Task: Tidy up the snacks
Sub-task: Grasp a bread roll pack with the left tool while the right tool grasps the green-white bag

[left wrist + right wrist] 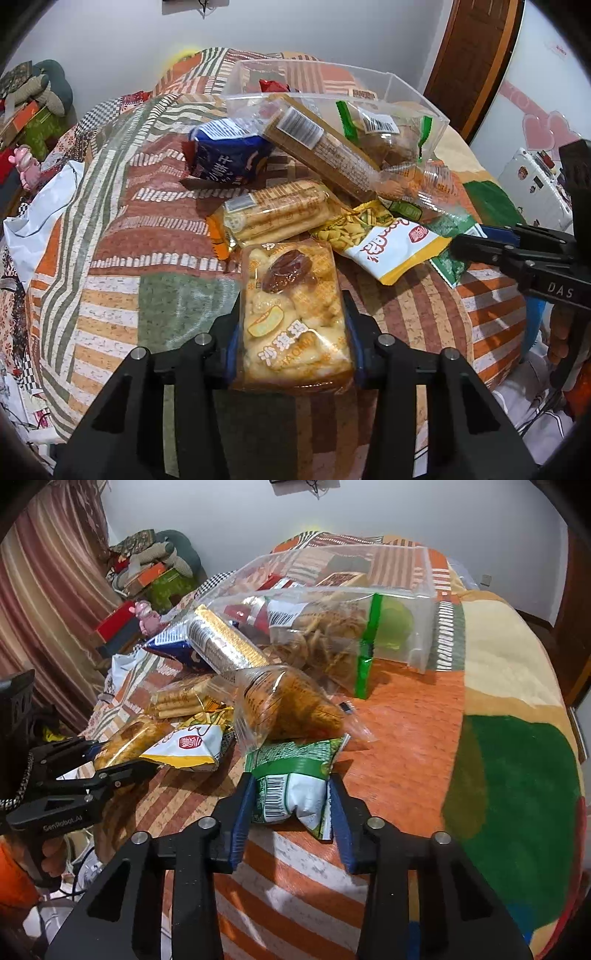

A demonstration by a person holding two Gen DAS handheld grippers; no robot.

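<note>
My left gripper (293,336) is shut on an orange pastry packet (291,314), which lies on the striped quilt. My right gripper (291,797) is shut on a green and white snack bag (295,779) at the pile's near edge. It shows from the side in the left wrist view (476,247). Beyond lie a yellow and white chip bag (384,243), a packet of biscuit rolls (277,210), a blue bag (225,155) and a long gold cracker pack (325,147). A clear plastic bin (369,85) at the back holds several snacks.
The snacks sit on a bed with a patchwork quilt (147,240). A green, orange and cream blanket (517,768) covers its right side. Boxes and stuffed toys (151,565) are piled by the striped curtain at the left. A brown door (469,62) stands behind.
</note>
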